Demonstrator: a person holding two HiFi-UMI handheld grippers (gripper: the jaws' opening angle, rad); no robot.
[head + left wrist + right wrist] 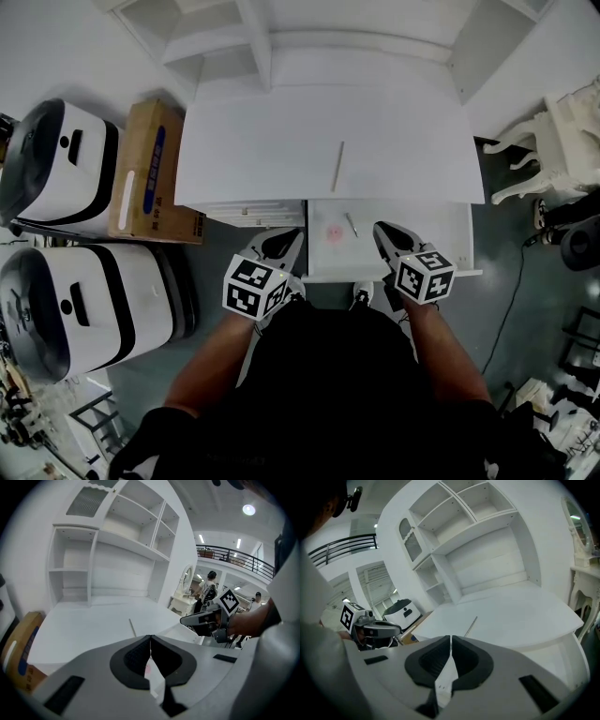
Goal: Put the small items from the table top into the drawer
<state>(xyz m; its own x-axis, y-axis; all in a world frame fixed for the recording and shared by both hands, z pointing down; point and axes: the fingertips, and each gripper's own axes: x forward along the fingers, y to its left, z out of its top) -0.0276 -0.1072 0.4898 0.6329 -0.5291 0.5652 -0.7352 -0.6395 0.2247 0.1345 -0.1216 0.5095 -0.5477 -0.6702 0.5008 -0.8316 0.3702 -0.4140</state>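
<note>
While the drawer (427,230) stands open, ready for the thin stick (338,167) lying on the table (253,141), the left hand-held gripper (281,241) and right hand-held gripper (384,232) hover closed and empty.

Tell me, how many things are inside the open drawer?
2. A small pink thing lies at the drawer's left, and a thin little stick just right of it. Part of the drawer is covered, so more may hide.
</note>
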